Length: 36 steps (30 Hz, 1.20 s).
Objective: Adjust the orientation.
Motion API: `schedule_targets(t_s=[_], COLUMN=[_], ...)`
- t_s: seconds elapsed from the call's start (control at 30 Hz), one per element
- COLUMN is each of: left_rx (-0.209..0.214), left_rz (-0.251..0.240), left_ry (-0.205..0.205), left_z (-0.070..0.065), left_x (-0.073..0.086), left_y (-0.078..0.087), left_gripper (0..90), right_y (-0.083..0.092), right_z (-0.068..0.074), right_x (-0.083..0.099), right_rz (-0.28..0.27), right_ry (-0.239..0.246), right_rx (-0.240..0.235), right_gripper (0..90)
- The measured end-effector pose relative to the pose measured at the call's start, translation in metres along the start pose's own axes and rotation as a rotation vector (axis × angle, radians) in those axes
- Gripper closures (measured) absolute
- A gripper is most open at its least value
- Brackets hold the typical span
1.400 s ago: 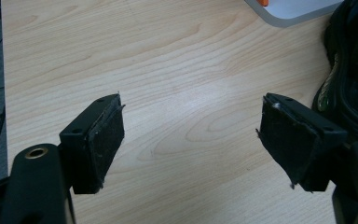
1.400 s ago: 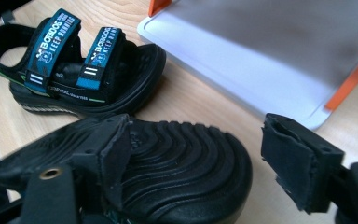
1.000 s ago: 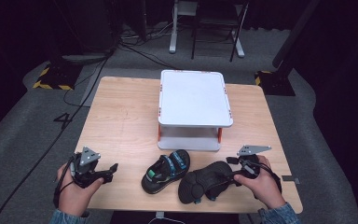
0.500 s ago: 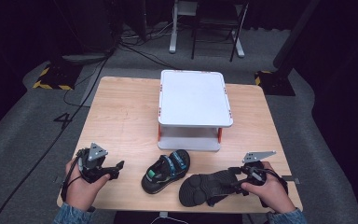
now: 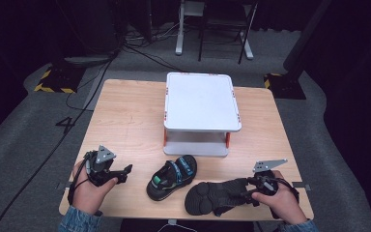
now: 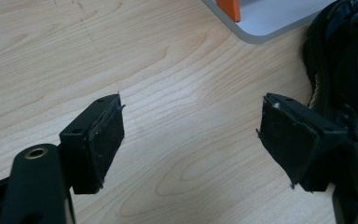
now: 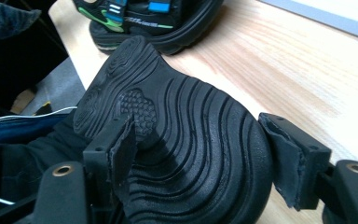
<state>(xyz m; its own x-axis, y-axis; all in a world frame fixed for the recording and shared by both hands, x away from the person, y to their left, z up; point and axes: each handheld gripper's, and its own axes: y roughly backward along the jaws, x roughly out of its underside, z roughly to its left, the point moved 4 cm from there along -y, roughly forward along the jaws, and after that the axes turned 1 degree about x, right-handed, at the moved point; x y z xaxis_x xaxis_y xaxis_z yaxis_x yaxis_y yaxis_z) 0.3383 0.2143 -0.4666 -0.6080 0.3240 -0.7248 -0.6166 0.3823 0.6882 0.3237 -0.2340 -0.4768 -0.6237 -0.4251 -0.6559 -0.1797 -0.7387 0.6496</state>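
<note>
Right gripper [image 7: 205, 154]: mine, jaws just closing around the upturned sandal's [image 5: 217, 195] heel, pads not yet pressing. Sandal: sole-up, counter's [image 5: 125, 121] near edge, five o'clock of the rack [image 5: 200, 104]. Advice: square both pads on the sole's sides before lifting.

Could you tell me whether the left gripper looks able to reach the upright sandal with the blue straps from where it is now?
Probably yes: the left gripper is open, with bare table between it and the sandal.
</note>
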Motion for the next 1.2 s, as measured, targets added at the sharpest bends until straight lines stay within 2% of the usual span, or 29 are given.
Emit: schedule_targets(t_s=[0.23, 0.33, 0.4, 0.5, 0.53, 0.7, 0.73, 0.8, 0.87, 0.9, 0.97, 1.0, 1.03, 1.07, 1.1, 1.13, 1.2], left_rx=[0.000, 0.001, 0.001, 0.000, 0.000, -0.003, -0.005, -0.005, -0.005, -0.005, -0.006, -0.005, -0.005, -0.006, -0.006, -0.008, -0.006], left_rz=[0.002, 0.006, 0.005, 0.006, 0.006, 0.002, 0.003, 0.002, 0.001, 0.001, 0.003, 0.001, 0.001, 0.000, 0.000, 0.002, 0.003], left_ry=[0.001, 0.004, 0.005, 0.003, 0.003, 0.006, 0.006, 0.006, 0.006, 0.006, 0.004, 0.006, 0.006, 0.006, 0.008, 0.007, 0.005], left_z=[0.000, 0.001, 0.001, 0.001, 0.001, 0.001, 0.002, 0.003, 0.003, 0.003, 0.002, 0.002, 0.002, 0.003, 0.003, 0.003, 0.002], left_x=[0.001, 0.001, 0.001, 0.001, 0.001, 0.001, 0.001, 0.001, 0.002, 0.002, 0.002, 0.002, 0.002, 0.002, 0.002, 0.002, 0.002], left_y=[-0.002, -0.001, -0.001, -0.001, -0.001, -0.002, -0.001, -0.001, -0.001, -0.001, -0.001, -0.001, -0.001, -0.001, -0.001, -0.002, -0.003], left_gripper=[22.6, 22.6, 22.7, 22.7, 22.7, 22.9, 22.9, 22.9, 22.9, 22.9, 22.9, 22.9, 22.9, 22.9, 22.9, 22.9, 22.9], right_y=[-0.005, -0.008, -0.009, -0.008, -0.006, -0.003, 0.002, 0.010, 0.013, 0.013, 0.020, 0.026, 0.026, 0.033, 0.040, 0.053, 0.061], right_z=[-0.002, -0.006, -0.005, -0.004, -0.001, 0.004, 0.006, 0.010, 0.015, 0.015, 0.023, 0.025, 0.025, 0.029, 0.032, 0.036, 0.038], right_x=[0.002, 0.008, 0.009, 0.009, 0.008, 0.004, 0.001, -0.003, -0.005, -0.005, -0.012, -0.015, -0.015, -0.019, -0.022, -0.027, -0.031], right_rz=[-0.021, -0.020, -0.008, 0.004, 0.027, 0.052, 0.039, 0.003, 0.008, 0.008, -0.019, -0.041, -0.041, -0.073, -0.086, -0.125, -0.168], right_ry=[-0.010, -0.080, -0.095, -0.092, -0.082, -0.042, -0.044, -0.040, -0.007, -0.007, 0.032, 0.041, 0.041, 0.059, 0.075, 0.109, 0.139], right_rx=[-0.038, -0.130, -0.155, -0.161, -0.164, -0.157, -0.186, -0.236, -0.225, -0.225, -0.195, -0.196, -0.196, -0.191, -0.154, -0.077, -0.009], right_gripper=[29.7, 28.9, 31.7, 32.5, 33.3, 37.3, 44.8, 51.4, 52.4, 52.4, 54.7, 58.0, 58.0, 58.2, 58.4, 58.9, 59.2])
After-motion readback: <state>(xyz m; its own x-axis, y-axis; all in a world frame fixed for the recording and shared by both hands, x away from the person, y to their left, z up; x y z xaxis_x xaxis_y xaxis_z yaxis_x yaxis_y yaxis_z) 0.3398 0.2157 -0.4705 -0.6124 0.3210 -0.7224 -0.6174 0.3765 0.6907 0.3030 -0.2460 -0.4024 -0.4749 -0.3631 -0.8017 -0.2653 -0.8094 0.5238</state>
